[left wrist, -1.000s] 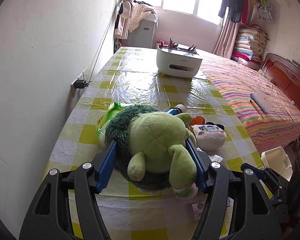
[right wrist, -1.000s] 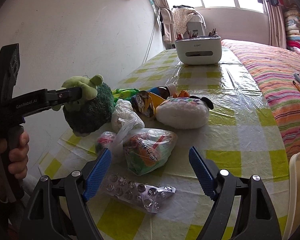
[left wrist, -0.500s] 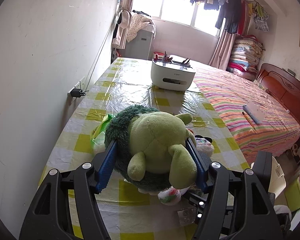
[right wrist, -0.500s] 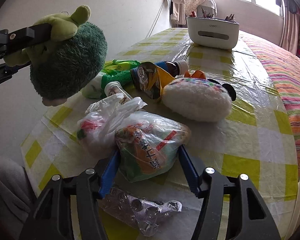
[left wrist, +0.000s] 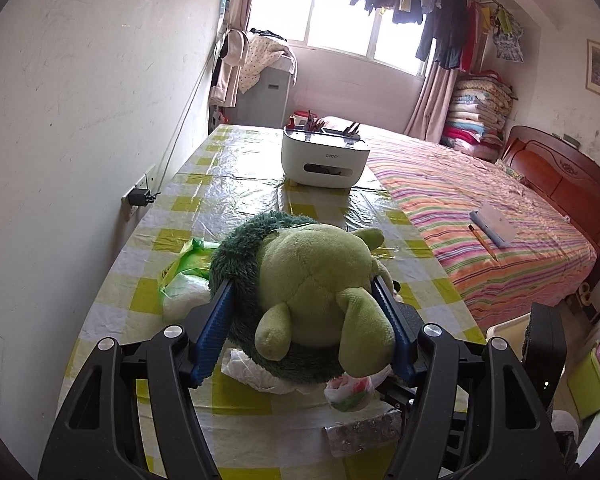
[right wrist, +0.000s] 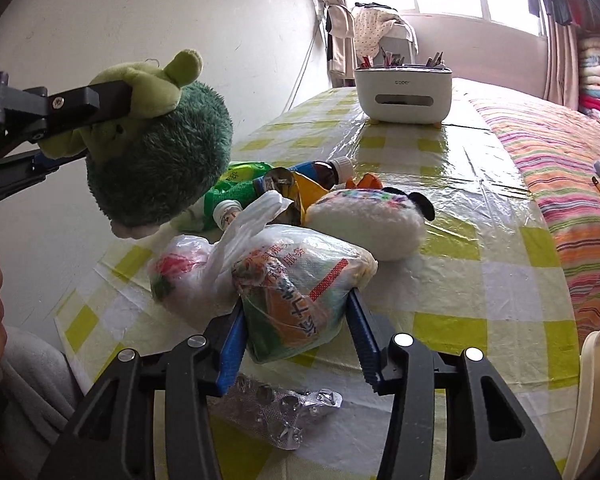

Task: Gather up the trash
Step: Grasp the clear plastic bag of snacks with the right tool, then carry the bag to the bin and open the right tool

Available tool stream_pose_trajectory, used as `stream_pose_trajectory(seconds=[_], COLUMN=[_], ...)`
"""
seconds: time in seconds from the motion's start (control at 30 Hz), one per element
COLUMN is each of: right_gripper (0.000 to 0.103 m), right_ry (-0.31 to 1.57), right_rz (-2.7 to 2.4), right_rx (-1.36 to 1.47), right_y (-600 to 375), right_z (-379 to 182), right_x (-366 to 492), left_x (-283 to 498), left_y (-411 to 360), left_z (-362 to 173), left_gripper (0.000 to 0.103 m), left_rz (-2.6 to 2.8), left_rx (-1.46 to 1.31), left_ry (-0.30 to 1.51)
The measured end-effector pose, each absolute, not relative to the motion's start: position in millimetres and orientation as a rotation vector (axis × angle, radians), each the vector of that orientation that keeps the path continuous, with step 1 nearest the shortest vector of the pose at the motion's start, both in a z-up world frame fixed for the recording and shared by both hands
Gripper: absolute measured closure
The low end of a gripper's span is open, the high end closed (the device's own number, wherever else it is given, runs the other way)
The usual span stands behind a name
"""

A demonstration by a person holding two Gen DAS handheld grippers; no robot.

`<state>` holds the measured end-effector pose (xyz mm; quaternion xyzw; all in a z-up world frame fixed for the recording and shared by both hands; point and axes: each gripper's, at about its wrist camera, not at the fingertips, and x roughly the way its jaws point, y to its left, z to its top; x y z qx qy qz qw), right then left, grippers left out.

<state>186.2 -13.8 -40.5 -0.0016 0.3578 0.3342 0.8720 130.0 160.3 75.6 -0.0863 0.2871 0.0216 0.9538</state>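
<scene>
- The right gripper (right wrist: 296, 314) has just been closing; its blue pads now pinch a crinkly clear bag of packets (right wrist: 300, 280) on the checked table (right wrist: 480, 280).
- The left gripper (left wrist: 304, 312) clamps a fuzzy green plush turtle (left wrist: 312, 280) (lifted clear of the litter).
- A foil blister strip (right wrist: 284, 408) lies just beside the bag.

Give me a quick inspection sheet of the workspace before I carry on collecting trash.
Surface: table under a glossy yellow-checked cover.
Job's things: snack bag in clear plastic; knotted plastic bag; blister pack; foil wrapper; two bottles, lying.
Clutter: white plush toy; white organizer box.
Grippers: left gripper clamps the green plush turtle, lifted off the table; right gripper has just been closing, pads on the snack bag.
Cables: charger plugged into wall socket, cord up the wall.
Surroundings: striped bed, hanging laundry.
</scene>
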Motion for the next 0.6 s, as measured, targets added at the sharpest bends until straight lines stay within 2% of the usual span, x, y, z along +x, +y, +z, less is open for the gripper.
stream_pose_trajectory(seconds=[0.6], right_gripper=[0.057], right_ry=[0.661], right_rz=[0.480], right_rx=[0.205], right_y=[-124.5], right_z=[-31.2], right_x=[185.6], left_x=[118.1], left_y=[127.2], left_z=[80.2], left_gripper=[0.038], left_rz=[-0.017], left_rx=[-0.089], left_ry=[0.533])
